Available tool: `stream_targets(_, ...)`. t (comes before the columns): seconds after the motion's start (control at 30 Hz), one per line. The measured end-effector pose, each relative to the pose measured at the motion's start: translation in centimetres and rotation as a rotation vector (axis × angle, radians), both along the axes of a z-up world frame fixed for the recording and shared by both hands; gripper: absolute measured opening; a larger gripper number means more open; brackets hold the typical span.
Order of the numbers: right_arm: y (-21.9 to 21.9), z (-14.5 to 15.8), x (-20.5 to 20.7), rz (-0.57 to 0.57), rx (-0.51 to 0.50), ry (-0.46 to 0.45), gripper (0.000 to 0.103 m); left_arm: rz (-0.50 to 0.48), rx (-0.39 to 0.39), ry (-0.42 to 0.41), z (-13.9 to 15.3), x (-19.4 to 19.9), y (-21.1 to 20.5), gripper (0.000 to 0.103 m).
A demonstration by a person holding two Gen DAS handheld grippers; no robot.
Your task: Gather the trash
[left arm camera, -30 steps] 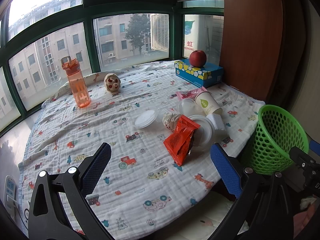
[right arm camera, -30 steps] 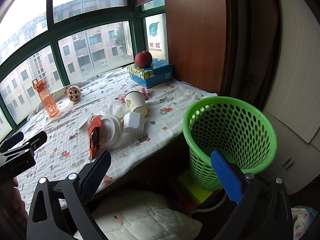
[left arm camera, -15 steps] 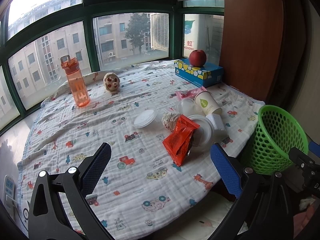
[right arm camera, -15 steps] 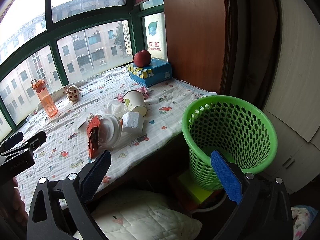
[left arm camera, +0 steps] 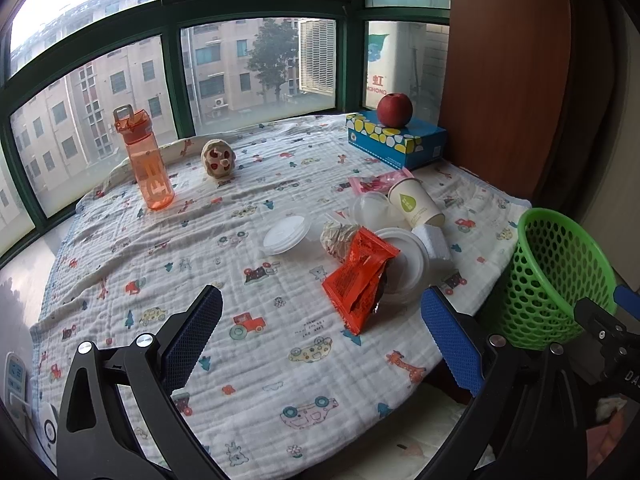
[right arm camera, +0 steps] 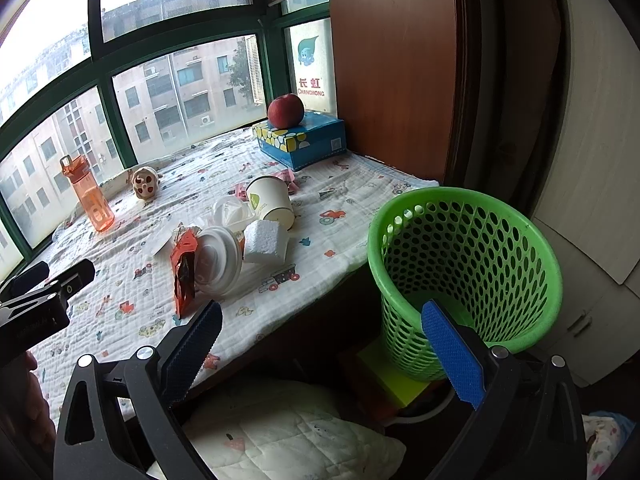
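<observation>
Orange wrapper [left arm camera: 360, 280], tipped paper cup [left arm camera: 414, 202], white lids [left arm camera: 286, 234] clustered on blanket; green basket [right arm camera: 472, 264] beside

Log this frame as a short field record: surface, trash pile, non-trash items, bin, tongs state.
surface: printed blanket on a window ledge
trash: orange wrapper, paper cup on its side, foam block, white lids, clustered together
non-trash: orange bottle, apple on tissue box
bin: green basket beside the ledge, looks empty
tongs: left tongs and right tongs open, holding nothing
</observation>
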State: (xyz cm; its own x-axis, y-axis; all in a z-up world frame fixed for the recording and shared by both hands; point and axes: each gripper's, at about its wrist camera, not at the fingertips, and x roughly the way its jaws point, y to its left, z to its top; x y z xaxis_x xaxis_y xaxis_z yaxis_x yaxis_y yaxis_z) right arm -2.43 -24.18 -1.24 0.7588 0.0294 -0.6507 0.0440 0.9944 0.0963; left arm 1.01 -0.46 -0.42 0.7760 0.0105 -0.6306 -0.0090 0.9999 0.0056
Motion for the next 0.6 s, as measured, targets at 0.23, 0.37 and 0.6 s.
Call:
stream_targets(0.23,0.0,0.0,0.8,0.009,0.001,0.009,0.097,-0.010,0.005,0.011,-0.1,1.0,-0.1,0.098)
stream_targets(0.37,0.0,0.0,1.2,0.013,-0.001,0.011,0.097,-0.011,0.000,0.017,-0.2,1.5,0.0,0.098)
stream_targets(0.6,0.0,0.1,1.9,0.017,-0.001,0.015,0.097,-0.031,-0.004,0.025,-0.2,2.5,0.1,0.098)
